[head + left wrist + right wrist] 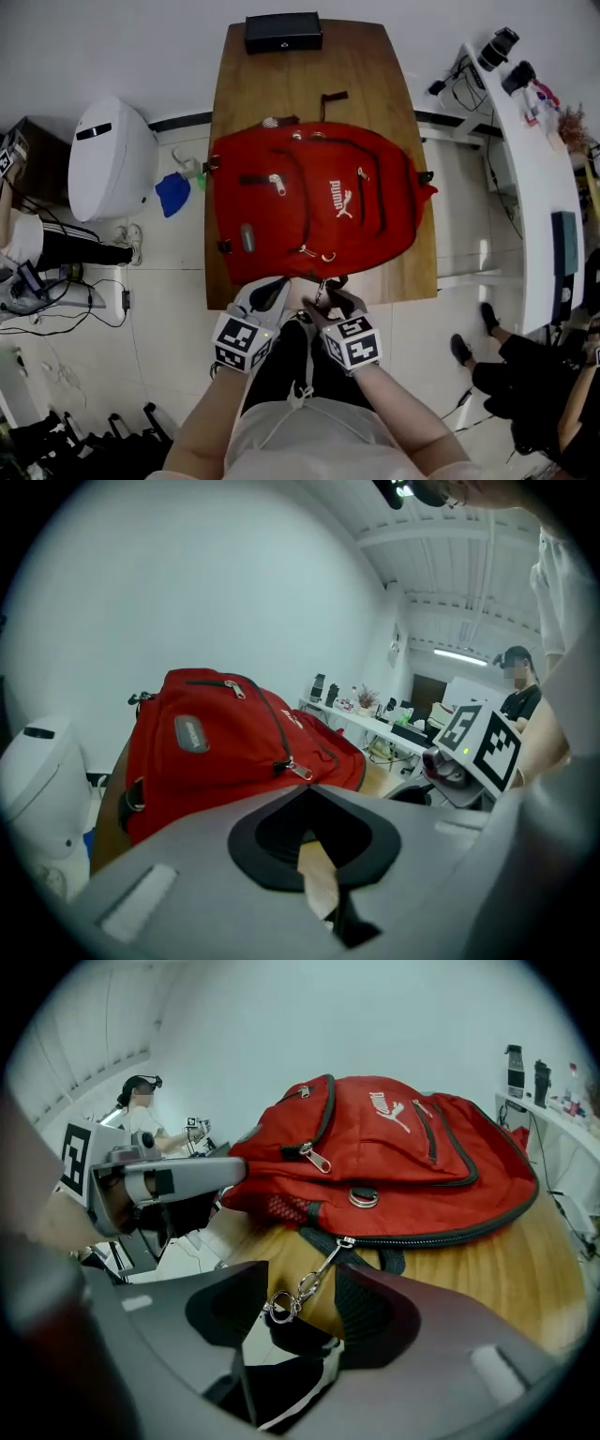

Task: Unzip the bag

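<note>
A red backpack (314,202) lies flat on the wooden table (309,70), its bottom edge toward me. At that edge a metal ring-chain zipper pull (298,1290) trails from a closed black zipper (441,1232). My right gripper (302,1279) is open; the pull hangs between its jaws and neither pad presses on it. In the head view the right gripper (330,292) sits at the table's near edge. My left gripper (275,292) is just to its left, against the bag's lower edge. Its jaws meet at the tips (307,787), with nothing visible between them; the backpack (225,738) rises right beyond.
A black box (283,32) stands at the table's far end. A white rounded bin (111,157) and a blue object (173,194) are on the floor to the left. A long white desk (534,187) with equipment runs along the right, with a seated person (525,366) nearby.
</note>
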Tool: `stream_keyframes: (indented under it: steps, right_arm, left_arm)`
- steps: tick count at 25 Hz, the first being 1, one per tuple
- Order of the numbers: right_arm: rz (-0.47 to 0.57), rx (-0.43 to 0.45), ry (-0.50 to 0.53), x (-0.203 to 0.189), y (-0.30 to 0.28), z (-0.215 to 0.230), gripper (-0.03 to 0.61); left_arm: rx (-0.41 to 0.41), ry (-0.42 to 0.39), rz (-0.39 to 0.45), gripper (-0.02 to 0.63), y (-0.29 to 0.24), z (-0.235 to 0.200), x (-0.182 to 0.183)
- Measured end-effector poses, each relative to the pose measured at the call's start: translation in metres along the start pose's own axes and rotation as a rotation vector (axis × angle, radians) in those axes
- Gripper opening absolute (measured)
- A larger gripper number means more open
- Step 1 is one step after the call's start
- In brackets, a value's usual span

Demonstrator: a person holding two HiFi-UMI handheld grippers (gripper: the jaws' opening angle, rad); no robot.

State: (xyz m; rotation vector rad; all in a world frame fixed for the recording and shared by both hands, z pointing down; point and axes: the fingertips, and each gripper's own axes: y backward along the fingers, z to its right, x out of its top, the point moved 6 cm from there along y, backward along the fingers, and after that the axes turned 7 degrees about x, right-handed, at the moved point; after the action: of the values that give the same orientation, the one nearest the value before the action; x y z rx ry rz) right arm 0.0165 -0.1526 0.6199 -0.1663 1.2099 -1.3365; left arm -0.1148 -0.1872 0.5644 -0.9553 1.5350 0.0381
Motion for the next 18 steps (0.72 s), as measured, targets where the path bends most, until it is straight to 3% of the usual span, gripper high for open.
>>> stream_keyframes:
  steps: [6,8,9,13,18]
  right_arm:
    - [-0.038,-0.028,-0.017,-0.003,-0.023,0.006,0.196]
    - [-0.045,-0.056,-0.010,-0.004,-0.024,0.011,0.108]
    - [-0.048,-0.056,-0.005,-0.004,-0.024,0.012,0.097]
    - [-0.079,-0.033,0.035,-0.008,-0.016,0.019,0.095]
    - [-0.097,-0.072,0.123,-0.011,0.008,0.045,0.094]
  left_arm:
    - [-0.005,0.121,-0.011,0.006,-0.005,-0.015,-0.011]
    - [-0.010,0.121,-0.025,0.006,-0.008,-0.015,-0.014]
    - [-0.013,0.120,-0.031,0.006,-0.010,-0.015,-0.015]
    - [-0.017,0.134,-0.048,0.006,-0.017,-0.014,-0.019]
    - [0.010,0.156,-0.060,0.006,-0.026,-0.010,-0.020]
